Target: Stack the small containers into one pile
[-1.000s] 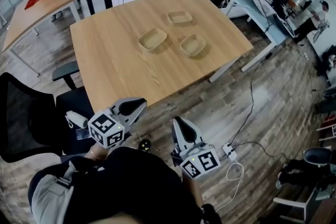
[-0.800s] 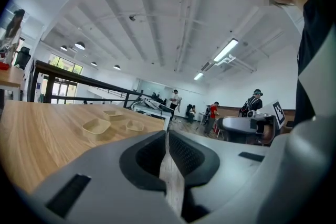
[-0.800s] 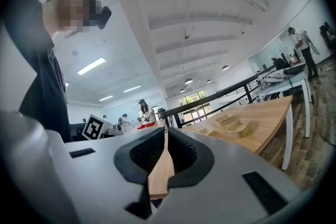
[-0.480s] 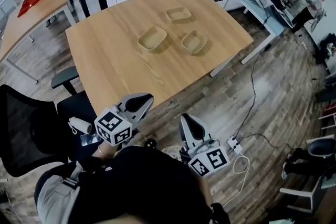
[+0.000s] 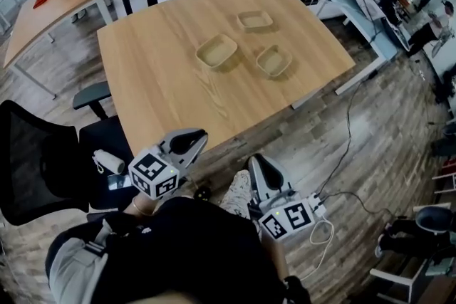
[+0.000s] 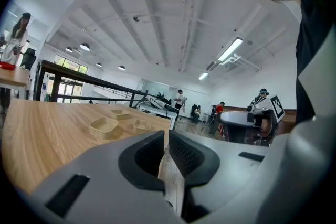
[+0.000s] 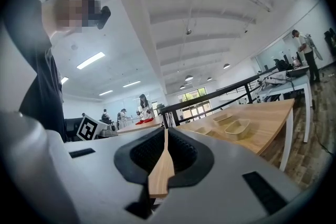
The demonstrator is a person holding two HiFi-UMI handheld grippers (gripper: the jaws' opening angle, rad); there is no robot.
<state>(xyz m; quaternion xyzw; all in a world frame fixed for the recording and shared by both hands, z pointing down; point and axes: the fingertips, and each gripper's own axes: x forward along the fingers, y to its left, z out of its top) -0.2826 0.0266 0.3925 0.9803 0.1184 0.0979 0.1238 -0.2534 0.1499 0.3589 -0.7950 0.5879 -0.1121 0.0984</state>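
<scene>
Small beige rectangular containers [image 5: 216,51] are sitting unstacked, three of them apart from one another, on the upper-centre part of a large rectangular light-wood table [image 5: 164,82]. Grey-brown plank floor [image 5: 335,124] is lying open along the table's right and lower edges. Bare tabletop is stretching from the lower edge up to the containers, leaving free room there. A black mesh office chair [image 5: 35,167] is standing beside the table's lower-left corner. The left gripper [image 5: 191,140] is hovering just off the lower table edge, jaws pressed together on nothing. The right gripper [image 5: 258,164] is hanging lower right over the floor, jaws likewise closed and empty. The widest container [image 5: 216,51] is lying at centre, with a squarer container [image 5: 273,60] to its right and a shallow container [image 5: 255,19] above, nearer the upper edge.
</scene>
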